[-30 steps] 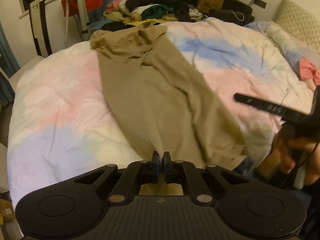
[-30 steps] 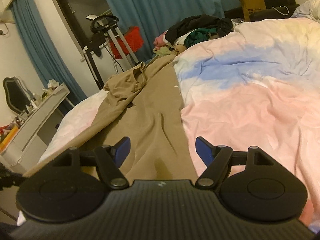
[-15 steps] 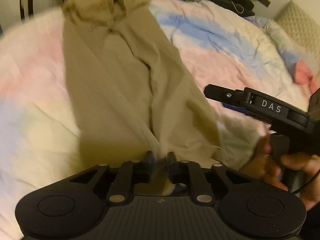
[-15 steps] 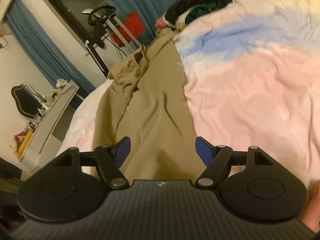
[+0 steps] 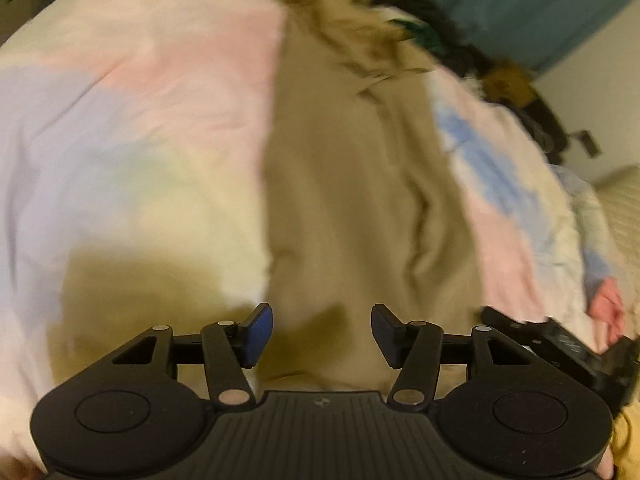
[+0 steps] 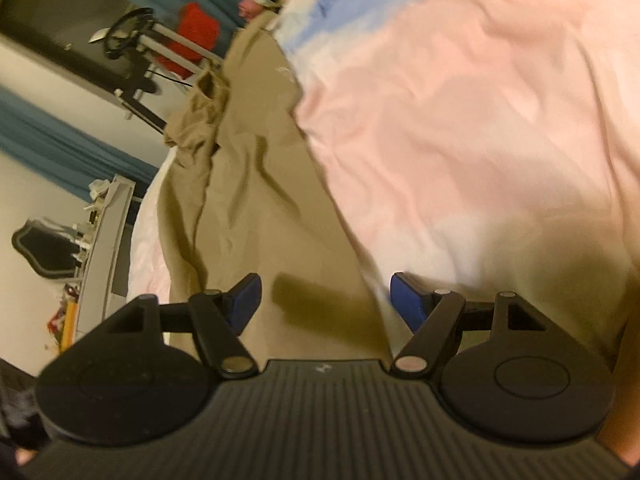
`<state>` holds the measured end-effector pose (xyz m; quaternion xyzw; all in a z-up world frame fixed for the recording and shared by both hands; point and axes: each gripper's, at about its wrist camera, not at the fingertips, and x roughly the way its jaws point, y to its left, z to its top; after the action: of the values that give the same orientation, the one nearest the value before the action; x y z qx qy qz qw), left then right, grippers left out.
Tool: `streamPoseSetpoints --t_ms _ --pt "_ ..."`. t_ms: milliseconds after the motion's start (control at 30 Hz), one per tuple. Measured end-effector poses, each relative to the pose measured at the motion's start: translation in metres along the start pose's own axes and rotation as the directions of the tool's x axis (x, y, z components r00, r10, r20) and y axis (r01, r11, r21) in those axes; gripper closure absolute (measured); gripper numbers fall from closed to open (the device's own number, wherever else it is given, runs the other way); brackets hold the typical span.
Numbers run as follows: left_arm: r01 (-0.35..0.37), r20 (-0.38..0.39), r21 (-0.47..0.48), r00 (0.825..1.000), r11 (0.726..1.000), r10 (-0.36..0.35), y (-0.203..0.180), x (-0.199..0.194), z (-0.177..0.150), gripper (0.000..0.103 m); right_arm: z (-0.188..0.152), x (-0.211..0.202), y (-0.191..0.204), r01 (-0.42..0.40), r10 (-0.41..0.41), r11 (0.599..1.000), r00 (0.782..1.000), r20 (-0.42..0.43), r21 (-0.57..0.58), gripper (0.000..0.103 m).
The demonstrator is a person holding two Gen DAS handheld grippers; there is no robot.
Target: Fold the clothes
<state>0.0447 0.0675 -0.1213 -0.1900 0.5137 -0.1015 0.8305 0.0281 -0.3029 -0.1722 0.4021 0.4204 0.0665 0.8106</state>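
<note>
The tan trousers (image 5: 352, 200) lie flat on the bed (image 5: 140, 120), long axis running straight away from both jaws. The near hem sits between the left gripper (image 5: 322, 334) jaws, nearer than the right gripper (image 6: 326, 300). Both jaws gape wide, holding nothing. The cloth looks creased, bunched at the far waist.

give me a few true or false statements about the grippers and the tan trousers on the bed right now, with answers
1. The left gripper is open. True.
2. The right gripper is clamped on the tan trousers. False: its jaws stand apart and hold nothing.
3. The trousers lie stretched lengthwise on the pastel duvet. True.
4. The trousers are already folded into a small square. False: they lie at full length, the far end bunched.
5. A heap of other clothes sits beyond the trousers. True.
</note>
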Motion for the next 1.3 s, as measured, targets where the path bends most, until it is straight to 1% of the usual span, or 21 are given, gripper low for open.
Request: streamPoseSetpoints --t_ms 133,200,233,300,367,433,500,567,600,667,700,733,767,833,867,900,1000,1067,1167,1233,1300 --pt "-0.048 -0.008 0.016 0.999 0.999 0.048 0.007 0.008 -0.001 0.045 -0.002 0.005 -0.007 -0.009 0.01 0.999 1.0 -0.028 0.051 0.029" --pt "-0.067 -0.013 0.031 0.998 0.997 0.067 0.005 0.013 -0.005 0.04 -0.003 0.006 -0.008 -0.021 0.023 0.998 0.999 -0.037 0.058 0.029" --pt "-0.069 -0.02 0.034 0.997 0.997 0.069 0.004 0.016 -0.007 0.034 -0.004 0.006 -0.008 -0.035 0.038 0.997 0.998 -0.044 0.065 0.029" --pt "-0.065 -0.044 0.035 0.997 0.997 0.066 0.001 0.024 -0.01 0.032 -0.006 0.005 -0.009 -0.078 0.083 0.992 0.995 -0.05 0.097 0.029" --pt "-0.034 -0.066 0.011 0.997 0.999 0.035 0.004 0.028 -0.012 0.03 -0.008 0.002 -0.008 -0.113 0.12 0.988 0.991 -0.061 0.109 0.029" --pt "0.015 -0.106 -0.037 0.994 0.999 -0.019 0.01 0.032 -0.016 0.032 -0.01 0.001 -0.004 -0.135 0.144 0.985 0.986 -0.082 0.103 0.03" --pt "0.048 -0.137 -0.057 0.989 0.997 -0.056 0.014 0.033 -0.021 0.034 -0.014 0.003 0.002 -0.125 0.133 0.99 0.983 -0.125 0.067 0.032" --pt "0.071 -0.163 -0.059 0.983 0.996 -0.08 0.015 0.033 -0.026 0.044 -0.02 0.006 0.01 -0.088 0.089 0.996 0.982 -0.169 0.014 0.033" --pt "0.082 -0.177 -0.059 0.98 0.995 -0.091 0.015 0.033 -0.028 0.048 -0.023 0.007 0.014 -0.067 0.063 0.998 0.98 -0.188 -0.016 0.033" --pt "0.094 -0.198 -0.046 0.975 0.995 -0.101 0.013 0.034 -0.031 0.061 -0.032 0.01 0.026 -0.026 0.003 0.995 0.974 -0.227 -0.098 0.033" --pt "0.1 -0.205 -0.039 0.973 0.994 -0.106 0.012 0.033 -0.032 0.066 -0.037 0.011 0.033 -0.008 -0.028 0.99 0.969 -0.245 -0.143 0.033" --pt "0.104 -0.208 -0.034 0.972 0.994 -0.109 0.012 0.033 -0.032 0.076 -0.042 0.012 0.04 0.006 -0.056 0.981 0.964 -0.259 -0.192 0.033" --pt "0.107 -0.209 -0.032 0.972 0.994 -0.111 0.011 0.031 -0.032 0.084 -0.047 0.012 0.048 0.02 -0.088 0.969 0.96 -0.267 -0.247 0.034" --pt "0.122 -0.194 -0.04 0.973 0.992 -0.127 0.012 0.022 -0.03 0.088 -0.05 0.009 0.057 0.036 -0.122 0.95 0.957 -0.263 -0.309 0.049" --pt "0.13 -0.184 -0.045 0.973 0.99 -0.136 0.012 0.016 -0.029 0.09 -0.05 0.005 0.06 0.033 -0.122 0.947 0.958 -0.261 -0.321 0.061" --pt "0.139 -0.175 -0.05 0.974 0.989 -0.146 0.012 0.011 -0.028 0.091 -0.05 0.002 0.064 0.031 -0.123 0.943 0.958 -0.259 -0.333 0.07" --pt "0.197 -0.119 -0.061 0.972 0.978 -0.203 0.011 -0.017 -0.023 0.093 -0.044 -0.017 0.076 0.004 -0.094 0.931 0.969 -0.227 -0.365 0.086" --pt "0.241 -0.063 -0.052 0.968 0.969 -0.244 0.005 -0.041 -0.016 0.094 -0.035 -0.033 0.084 -0.028 -0.048 0.93 0.979 -0.197 -0.366 0.09" --pt "0.287 0.028 -0.034 0.958 0.957 -0.286 -0.008 -0.08 0.0 0.094 -0.013 -0.062 0.106 -0.09 0.043 0.928 0.99 -0.134 -0.362 0.092" --pt "0.31 0.087 -0.013 0.947 0.951 -0.308 -0.018 -0.108 0.011 0.094 0.003 -0.087 0.126 -0.12 0.099 0.914 0.992 -0.075 -0.387 0.092" --pt "0.329 0.137 -0.003 0.936 0.944 -0.326 -0.028 -0.132 0.017 0.094 0.016 -0.113 0.146 -0.148 0.154 0.901 0.988 -0.019 -0.408 0.092"
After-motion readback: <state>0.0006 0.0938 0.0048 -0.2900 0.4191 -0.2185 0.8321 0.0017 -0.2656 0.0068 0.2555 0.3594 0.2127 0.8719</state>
